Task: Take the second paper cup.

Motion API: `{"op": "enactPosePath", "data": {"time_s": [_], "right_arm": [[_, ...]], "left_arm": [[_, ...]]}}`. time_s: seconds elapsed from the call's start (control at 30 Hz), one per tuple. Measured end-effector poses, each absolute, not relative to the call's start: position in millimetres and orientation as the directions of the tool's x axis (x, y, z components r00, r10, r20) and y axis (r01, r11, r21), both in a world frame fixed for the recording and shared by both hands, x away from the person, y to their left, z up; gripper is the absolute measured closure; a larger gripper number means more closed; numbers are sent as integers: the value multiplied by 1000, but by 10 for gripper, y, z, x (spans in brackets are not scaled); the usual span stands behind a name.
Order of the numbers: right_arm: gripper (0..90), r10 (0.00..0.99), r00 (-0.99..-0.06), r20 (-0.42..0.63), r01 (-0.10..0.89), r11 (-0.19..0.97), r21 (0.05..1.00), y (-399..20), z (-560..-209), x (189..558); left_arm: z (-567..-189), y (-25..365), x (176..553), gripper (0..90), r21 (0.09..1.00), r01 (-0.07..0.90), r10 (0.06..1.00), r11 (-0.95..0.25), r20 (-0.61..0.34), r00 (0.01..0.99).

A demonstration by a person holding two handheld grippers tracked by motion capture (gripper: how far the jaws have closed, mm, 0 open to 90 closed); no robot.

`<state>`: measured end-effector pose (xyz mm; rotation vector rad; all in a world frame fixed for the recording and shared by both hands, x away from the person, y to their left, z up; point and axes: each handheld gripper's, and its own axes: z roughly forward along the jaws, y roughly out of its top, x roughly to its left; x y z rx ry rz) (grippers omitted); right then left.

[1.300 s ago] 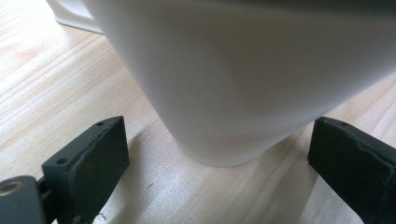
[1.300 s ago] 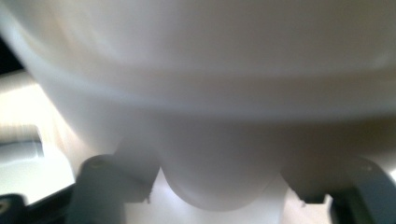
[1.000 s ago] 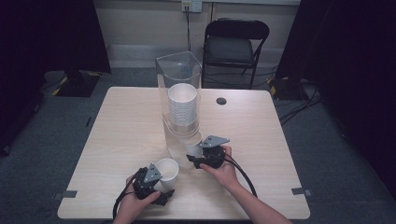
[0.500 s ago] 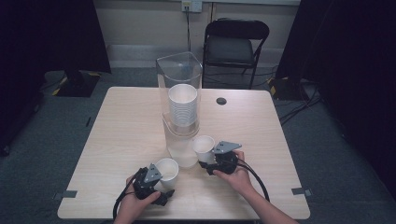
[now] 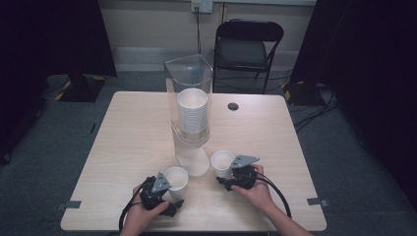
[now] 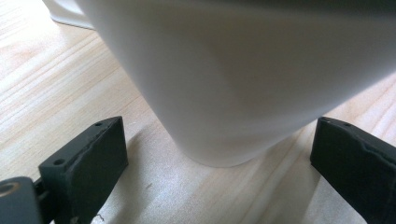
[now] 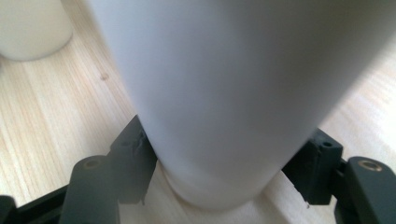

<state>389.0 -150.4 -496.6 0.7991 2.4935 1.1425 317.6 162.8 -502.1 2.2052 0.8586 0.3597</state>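
Two white paper cups stand on the wooden table (image 5: 128, 128). The left cup (image 5: 176, 179) (image 6: 224, 70) sits between the jaws of my left gripper (image 5: 173, 194) (image 6: 219, 161), which is open, with a gap on each side. The right cup (image 5: 222, 162) (image 7: 224, 84) is held near its base by my right gripper (image 5: 224, 178) (image 7: 219, 179). Its jaws have just been opening, and both pads still rest against the cup's wall. The cup's bottom sits at the tabletop.
A clear cup dispenser (image 5: 189, 81) with a stack of white cups (image 5: 193, 112) stands mid-table, its base (image 5: 193, 162) between the two cups. A black grommet (image 5: 233, 106) is set in the far side of the table. A black chair (image 5: 248, 46) stands behind the table.
My right gripper moved from the dispenser's base to the right and toward the near edge, carrying a white cup down to the table. The left gripper and its cup kept still.
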Motion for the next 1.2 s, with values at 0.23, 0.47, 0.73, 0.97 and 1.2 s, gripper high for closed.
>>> {"op": "enactPosePath", "data": {"time_s": [0.23, 0.47, 0.73, 0.97, 1.2], "right_arm": [[274, 604, -797, -28, 379, 534, 756, -1539, -4996, 3872], [184, 625, -781, -19, 394, 515, 761, -1603, -4992, 3859], [159, 632, -775, 0, 406, 498, 766, -1711, -4930, 3833], [158, 635, -772, 2, 406, 490, 771, -1780, -4898, 3804], [159, 639, -769, 3, 399, 476, 784, -1868, -4839, 3752]], "left_arm": [[-5022, 1626, 3175, 34, 721, 473, 676, -507, -8, 737], [-5021, 1627, 3176, 33, 720, 471, 675, -510, -5, 738], [-5021, 1628, 3177, 33, 720, 471, 675, -510, -4, 738], [-5020, 1630, 3178, 34, 720, 467, 673, -514, 1, 740], [-5019, 1628, 3172, 34, 719, 469, 677, -513, 3, 736]]}}
